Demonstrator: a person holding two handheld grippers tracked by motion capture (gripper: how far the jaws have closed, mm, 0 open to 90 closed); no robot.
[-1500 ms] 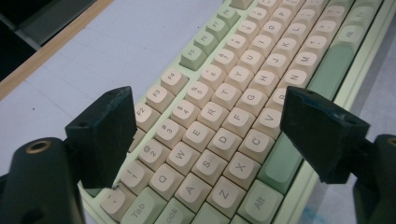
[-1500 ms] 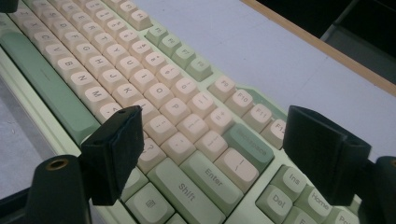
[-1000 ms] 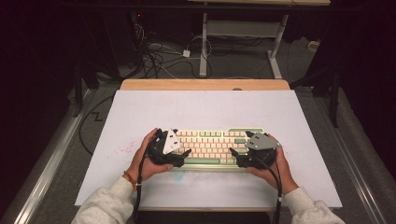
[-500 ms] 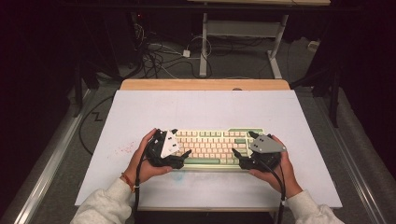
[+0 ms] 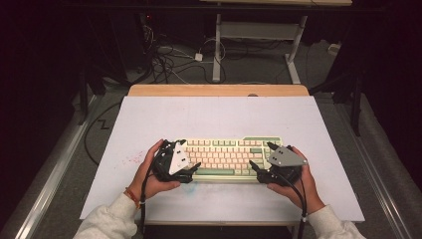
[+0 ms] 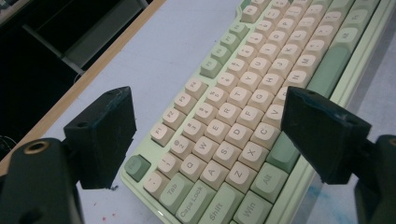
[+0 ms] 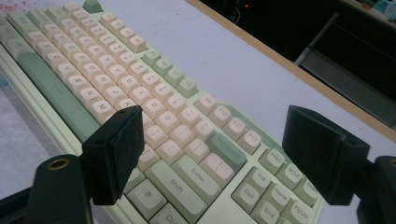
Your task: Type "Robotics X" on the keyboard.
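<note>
A cream and pale-green keyboard [image 5: 226, 155] lies flat on the white table top [image 5: 214, 117], near its front edge. My left gripper [image 5: 190, 154] is at the keyboard's left end with its jaws spread wide across the depth of the board. In the left gripper view the left gripper [image 6: 212, 135] is open over the Esc-to-Z corner of the keyboard [image 6: 243, 93]. At the right end, my right gripper [image 5: 260, 155] stands the same way. In the right gripper view the right gripper [image 7: 219, 156] is open above the Enter and Shift keys of the keyboard [image 7: 116, 70].
A wooden strip [image 5: 219, 90] runs along the table's far edge. Beyond it are cables [image 5: 169, 59] on the floor and a white desk frame [image 5: 259, 35]. Faint red marks [image 5: 130, 159] stain the table left of the left hand.
The right gripper has shifted slightly right and toward the person at the keyboard's end. The left gripper and the keyboard stay about where they were.
</note>
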